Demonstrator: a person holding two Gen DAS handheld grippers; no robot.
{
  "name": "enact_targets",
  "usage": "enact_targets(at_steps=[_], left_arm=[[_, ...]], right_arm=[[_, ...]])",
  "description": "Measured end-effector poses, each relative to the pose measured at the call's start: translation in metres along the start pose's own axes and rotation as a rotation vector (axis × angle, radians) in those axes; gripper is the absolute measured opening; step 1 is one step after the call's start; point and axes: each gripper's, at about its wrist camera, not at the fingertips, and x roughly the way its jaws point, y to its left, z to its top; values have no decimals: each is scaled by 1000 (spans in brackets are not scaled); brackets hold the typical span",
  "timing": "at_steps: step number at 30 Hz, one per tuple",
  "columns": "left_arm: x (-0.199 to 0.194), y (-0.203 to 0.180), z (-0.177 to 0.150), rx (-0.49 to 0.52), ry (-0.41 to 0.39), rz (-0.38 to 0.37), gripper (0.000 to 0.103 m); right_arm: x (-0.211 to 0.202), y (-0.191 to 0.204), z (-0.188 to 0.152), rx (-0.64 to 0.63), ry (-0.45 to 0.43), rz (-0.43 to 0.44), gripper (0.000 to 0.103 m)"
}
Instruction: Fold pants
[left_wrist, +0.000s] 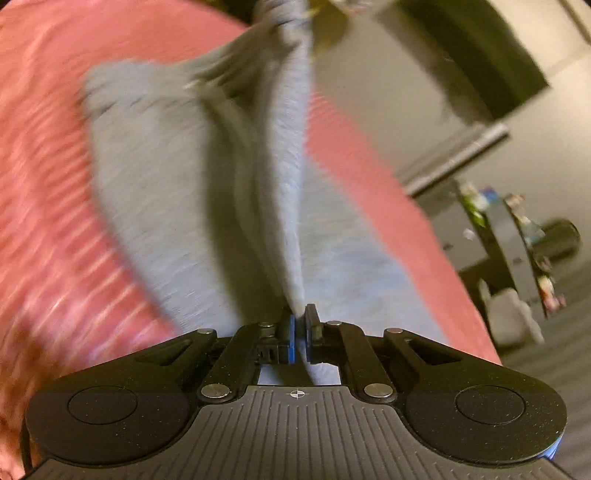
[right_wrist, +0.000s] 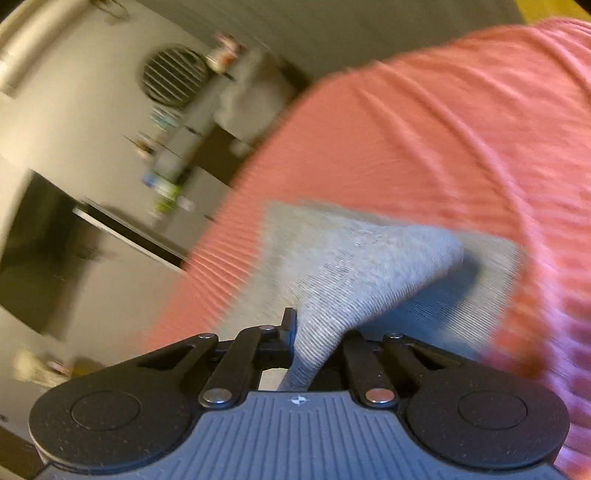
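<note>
**Both grippers pinching the grey pants over the pink bed cover**

My left gripper (left_wrist: 300, 334) is clamped on a thin fold of the grey pants (left_wrist: 177, 192); the cloth rises from between the pads in a narrow ridge and runs away from me, while the rest of the garment lies spread on the pink ribbed bed cover (left_wrist: 48, 206), nearer its right edge than its left. My right gripper (right_wrist: 308, 332) is closed on another part of the pants (right_wrist: 354, 266); the fabric drapes over the right finger and hides it, and a lifted flap peaks above the flat part lying on the bed cover (right_wrist: 443, 129). Both views are smeared by motion blur, so I cannot say for sure which end of the pants each gripper holds. Beyond the bed's edge stand blurred shelves (left_wrist: 517, 251) with small items.
</note>
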Motion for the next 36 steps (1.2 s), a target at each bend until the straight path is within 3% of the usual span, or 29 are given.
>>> enact_targets(at_steps=[3, 5, 6, 7, 8, 10, 12, 13, 14, 15, 16, 18, 21, 24, 26, 28, 29, 30, 31, 32, 34, 36], left_arm=[[-4, 20, 11, -46, -72, 68, 19], [-11, 26, 24, -74, -135, 59, 69], [-13, 30, 33, -90, -169, 50, 79], [-12, 31, 39, -101, -191, 57, 82], [-12, 36, 49, -112, -205, 74, 82], [-5, 42, 68, -101, -205, 91, 82], [11, 46, 86, -114, -151, 128, 77], [17, 50, 90, -120, -122, 132, 66], [21, 52, 99, -133, -102, 144, 49], [22, 54, 105, -147, -95, 157, 40], [21, 53, 112, -159, -86, 162, 21], [12, 51, 117, -175, -83, 119, 15], [-16, 53, 122, -185, -145, 11, 14], [-41, 59, 121, -143, -179, -11, 13], [-39, 65, 114, -100, -152, 53, 14], [-19, 70, 107, -63, -85, 154, 15], [-15, 71, 101, -59, -72, 186, 22], [-17, 74, 101, -62, -90, 204, 24], [-20, 69, 102, -76, -118, 211, 29], [-27, 64, 103, -91, -155, 234, 41], [-43, 46, 103, -51, -254, 356, 54], [-52, 17, 96, 78, -364, 411, 55]], right_arm=[[13, 1, 0, -26, 45, -49, 6], [18, 4, 2, -30, 44, -43, 10], [19, 5, 2, -24, 40, -35, 11], [20, 5, 2, -19, 37, -18, 20], [22, 3, 1, -10, 39, -6, 28], [27, 1, 0, 7, 40, 13, 30], [30, 3, 1, 10, 33, 15, 29], [30, 3, -2, -4, 25, 14, 28], [29, 4, -6, -21, 22, 7, 22], [29, 7, -7, -43, 17, -3, 17], [28, 11, -7, -69, 10, -19, 8], [25, 16, -7, -101, -5, -39, 4], [5, 28, -1, -152, -82, -13, 3], [-17, 34, 7, -161, -159, 22, 3], [-18, 36, 8, -225, -168, -32, 3], [-5, 39, 4, -340, -131, -149, 4], [3, 40, 1, -386, -101, -203, 5], [10, 39, -2, -425, -72, -261, 8], [17, 39, -4, -454, -45, -352, 21], [17, 38, -4, -446, -51, -423, 36], [4, 31, 3, -377, -141, -514, 46], [-11, 37, 5, -362, -250, -546, 46]])
